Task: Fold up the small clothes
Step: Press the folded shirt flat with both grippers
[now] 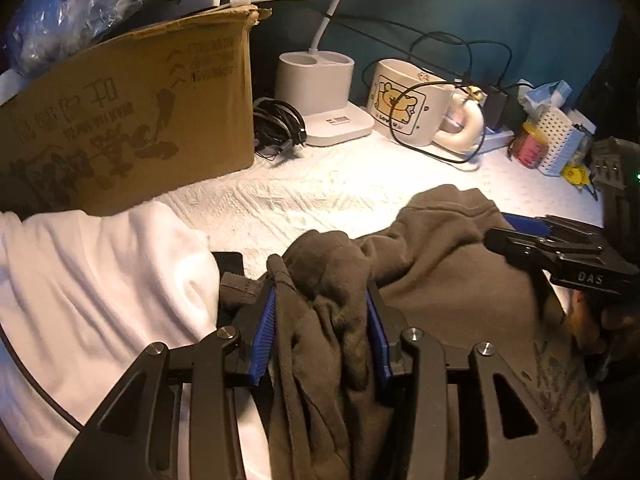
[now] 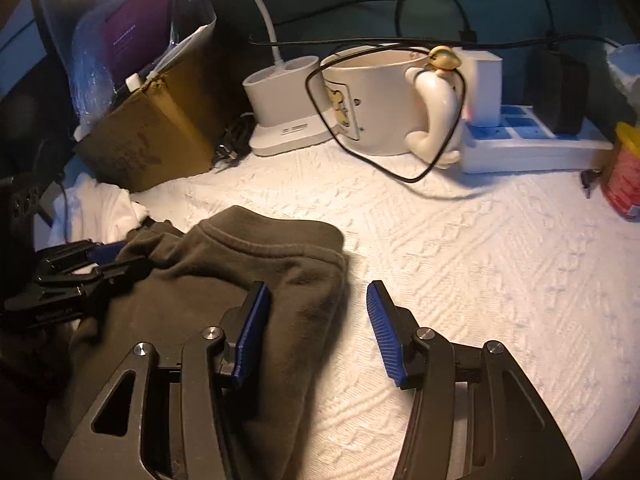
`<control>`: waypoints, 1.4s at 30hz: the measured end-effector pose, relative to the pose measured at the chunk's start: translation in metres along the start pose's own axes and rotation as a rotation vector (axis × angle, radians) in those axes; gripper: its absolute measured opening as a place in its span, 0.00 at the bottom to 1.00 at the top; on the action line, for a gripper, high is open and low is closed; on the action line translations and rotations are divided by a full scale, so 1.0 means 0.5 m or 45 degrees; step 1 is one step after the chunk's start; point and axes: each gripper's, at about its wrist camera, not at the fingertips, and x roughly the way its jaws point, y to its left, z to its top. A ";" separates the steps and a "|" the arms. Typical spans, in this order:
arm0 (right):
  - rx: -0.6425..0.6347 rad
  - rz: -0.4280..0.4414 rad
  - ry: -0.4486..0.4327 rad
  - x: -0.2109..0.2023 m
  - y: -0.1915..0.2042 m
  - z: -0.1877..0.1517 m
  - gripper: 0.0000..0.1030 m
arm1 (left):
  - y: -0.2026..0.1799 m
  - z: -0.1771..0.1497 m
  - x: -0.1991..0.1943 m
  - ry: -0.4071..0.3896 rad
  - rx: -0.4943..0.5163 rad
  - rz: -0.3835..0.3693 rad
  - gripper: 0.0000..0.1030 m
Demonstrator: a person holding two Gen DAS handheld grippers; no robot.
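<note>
A dark olive-brown small garment lies bunched on the white textured cloth. My left gripper is shut on a gathered wad of it between the blue pads. In the right wrist view the same garment lies flat with its ribbed edge toward the far side. My right gripper is open, its left finger over the garment's right edge and its right finger over bare cloth. The left gripper shows at the left of that view, the right gripper at the right of the left wrist view.
A white garment lies at the left. A cardboard box stands behind it. A lamp base, a bear mug, black cables, a power strip and a red tin line the back.
</note>
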 end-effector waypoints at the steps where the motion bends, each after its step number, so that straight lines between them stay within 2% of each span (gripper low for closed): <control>1: -0.007 -0.046 0.001 -0.002 -0.001 -0.002 0.53 | -0.001 0.002 0.000 -0.011 0.002 0.017 0.41; 10: 0.015 -0.144 -0.008 -0.024 -0.013 -0.021 0.53 | -0.012 0.005 -0.010 -0.078 0.032 0.127 0.41; 16: 0.039 -0.210 -0.008 -0.044 -0.016 -0.035 0.53 | -0.009 0.000 -0.037 -0.135 -0.003 0.160 0.41; 19: 0.063 -0.215 -0.017 -0.064 -0.020 -0.046 0.53 | 0.007 -0.006 -0.066 -0.183 -0.065 0.190 0.41; 23: 0.067 -0.194 -0.028 -0.091 -0.016 -0.061 0.53 | 0.034 -0.023 -0.105 -0.208 -0.167 0.066 0.41; 27: 0.055 -0.176 -0.037 -0.114 -0.004 -0.077 0.53 | 0.015 -0.047 -0.131 -0.199 -0.130 -0.013 0.41; 30: 0.049 -0.175 -0.042 -0.128 0.005 -0.091 0.53 | -0.012 -0.068 -0.146 -0.174 -0.102 -0.117 0.41; 32: 0.046 -0.171 -0.044 -0.139 0.013 -0.100 0.53 | -0.034 -0.086 -0.153 -0.131 -0.066 -0.162 0.41; 36: 0.030 -0.157 -0.045 -0.161 0.037 -0.124 0.53 | -0.072 -0.118 -0.156 -0.055 -0.007 -0.182 0.41; 42: 0.006 -0.127 -0.019 -0.177 0.063 -0.169 0.53 | -0.080 -0.161 -0.147 -0.004 -0.044 -0.151 0.41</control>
